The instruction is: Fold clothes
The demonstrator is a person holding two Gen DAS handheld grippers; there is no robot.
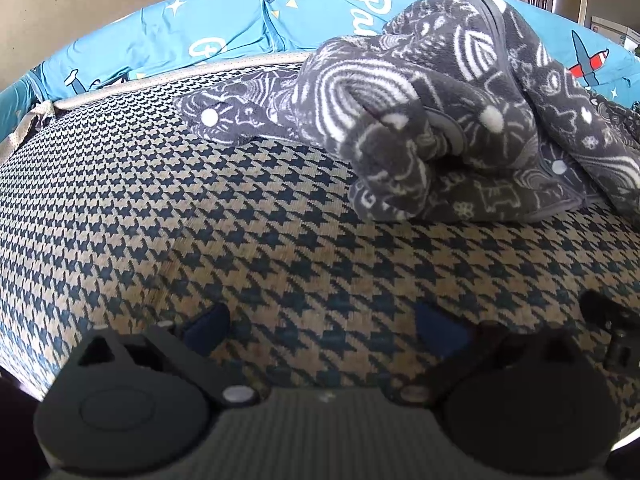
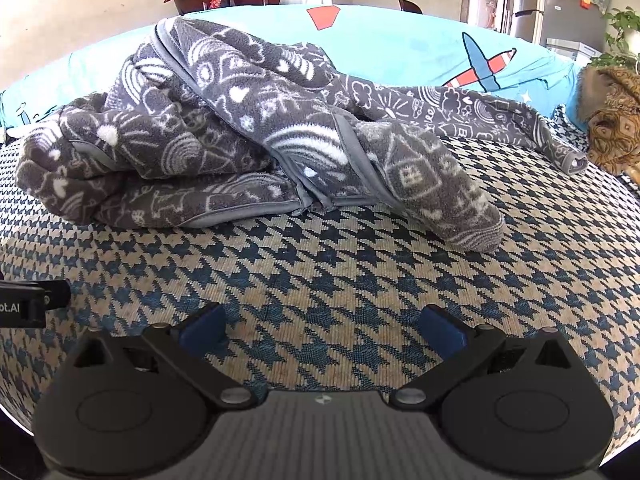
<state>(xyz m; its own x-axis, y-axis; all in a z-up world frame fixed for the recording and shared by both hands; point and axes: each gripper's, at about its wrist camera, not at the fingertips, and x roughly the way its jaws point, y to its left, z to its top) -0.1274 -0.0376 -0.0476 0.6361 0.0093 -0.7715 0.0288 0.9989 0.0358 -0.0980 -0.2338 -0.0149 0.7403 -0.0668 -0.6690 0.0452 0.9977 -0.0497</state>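
- A houndstooth cover in dark blue and tan spreads across the working surface, backed at the far side by a bright blue sheet printed with cartoon planes and white lettering.
- Beyond the sheet stand a pale wall, a wooden door and, at far right, a steel refrigerator dotted with magnets; a potted plant leans in at the right edge.
- A grey fleece garment patterned with white doodles lies crumpled in a heap on the houndstooth cover, in the middle to far part of the scene.
- In the right wrist view, the garment's zip edge and grey trim run down through the pile, one sleeve trails toward the near right, and a second sleeve stretches away to the far right.
- A brown patterned cloth sits bunched at the right edge, just beside the far sleeve's cuff.
- The left claw hovers over bare houndstooth, its blue-padded fingers spread wide and holding nothing; the garment lies well ahead and to its right.
- The right claw is likewise spread wide and empty, low over the cover, with the heap directly ahead and apart from its fingertips.
- A black part of the other gripper shows at the left edge of the right wrist view.
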